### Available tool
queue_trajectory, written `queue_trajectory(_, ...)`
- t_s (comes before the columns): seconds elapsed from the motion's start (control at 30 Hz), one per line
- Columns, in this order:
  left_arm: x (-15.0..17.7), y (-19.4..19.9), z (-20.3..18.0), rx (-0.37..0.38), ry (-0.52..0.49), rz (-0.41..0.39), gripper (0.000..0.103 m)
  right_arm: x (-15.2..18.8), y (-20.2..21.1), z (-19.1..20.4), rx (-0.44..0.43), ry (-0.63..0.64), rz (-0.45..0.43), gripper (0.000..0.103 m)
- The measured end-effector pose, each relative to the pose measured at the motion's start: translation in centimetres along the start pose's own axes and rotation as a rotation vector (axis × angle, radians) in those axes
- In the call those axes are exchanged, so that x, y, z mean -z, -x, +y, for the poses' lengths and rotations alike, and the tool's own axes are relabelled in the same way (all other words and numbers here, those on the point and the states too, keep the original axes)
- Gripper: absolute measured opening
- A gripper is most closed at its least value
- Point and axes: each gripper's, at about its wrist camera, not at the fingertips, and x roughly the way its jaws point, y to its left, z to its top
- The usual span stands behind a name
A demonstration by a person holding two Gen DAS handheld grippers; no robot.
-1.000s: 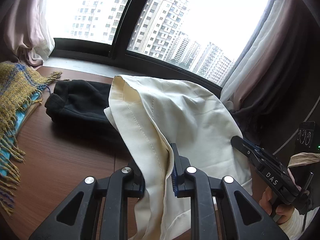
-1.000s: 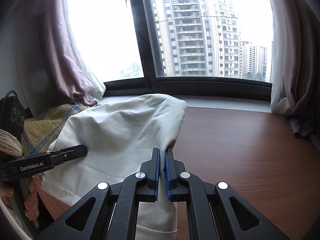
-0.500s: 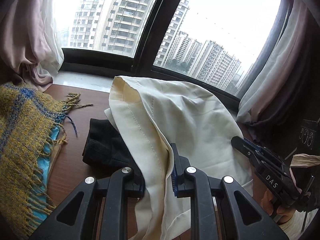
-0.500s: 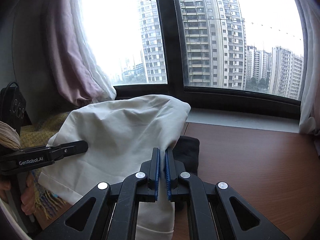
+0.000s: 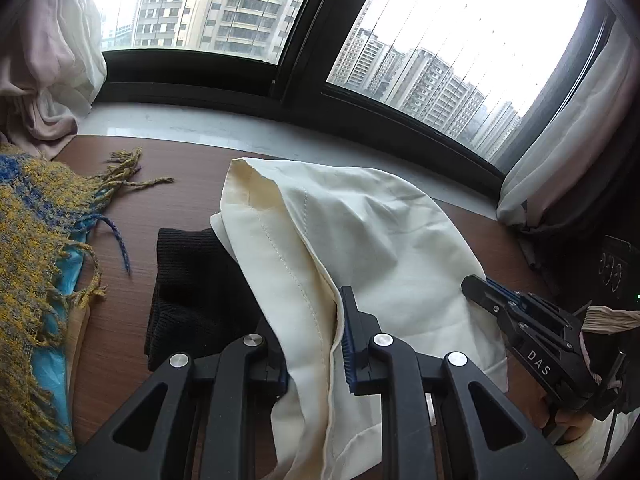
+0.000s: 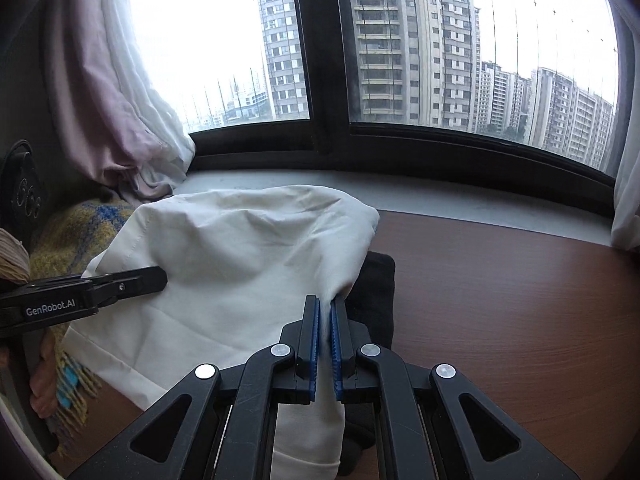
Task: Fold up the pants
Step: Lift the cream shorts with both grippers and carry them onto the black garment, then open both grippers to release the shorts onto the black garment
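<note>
The cream pants (image 5: 360,248) hang folded between both grippers above the wooden table (image 5: 120,208). My left gripper (image 5: 316,320) is shut on one seamed edge of them; its left finger is hidden by the cloth. My right gripper (image 6: 326,316) is shut on the other edge of the pants (image 6: 240,256). Each gripper shows in the other's view, the right one at the lower right (image 5: 476,286), the left one at the left edge (image 6: 160,278). The cloth droops below both grippers.
A black garment (image 5: 192,288) lies on the table under the pants, also seen in the right wrist view (image 6: 376,292). A yellow and blue fringed scarf (image 5: 36,232) lies at the left. Window sill (image 5: 240,132) and curtains (image 6: 120,92) stand behind.
Both grippers have carried the pants lower and back over the table. The black garment now lies right beneath the cloth, and the scarf is nearer on the left.
</note>
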Motion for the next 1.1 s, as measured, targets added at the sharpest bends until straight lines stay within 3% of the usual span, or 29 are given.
queue_trajectory(0.1, 0.5, -0.3, 0.5, 0.002, 0.019, 0.013, 0.026, 0.9, -0.9, -0.2, 0.009, 0.006, 0.027, 0.007)
queue_trajectory(0.33, 0.9, 0.5, 1.9, -0.086, 0.021, 0.011, 0.047, 1.4, -2.2, 0.0, 0.073, -0.005, 0.078, 0.009)
queue_trajectory(0.47, 1.1, 1.0, 2.5, -0.118, 0.024, 0.007, 0.050, 1.5, -2.6, 0.0, 0.167, -0.017, 0.112, 0.045)
queue_trajectory(0.6, 1.1, 2.0, 2.2, -0.190, -0.008, -0.007, 0.056, 1.7, -2.1, -0.3, 0.208, -0.033, 0.137, 0.052)
queue_trajectory(0.83, 1.9, 3.7, 1.9, -0.395, -0.085, -0.020, 0.055, 2.4, -0.8, 0.1, 0.265, 0.012, 0.148, 0.053)
queue_trajectory(0.97, 3.1, 4.7, 1.4, -0.444, -0.102, -0.026, 0.055, 3.1, 0.1, 0.0, 0.294, 0.026, 0.155, 0.053)
queue_trajectory(1.1, 4.2, 6.9, -0.6, -0.453, -0.125, -0.081, 0.059, 3.4, 1.7, -0.1, 0.294, 0.026, 0.133, 0.053)
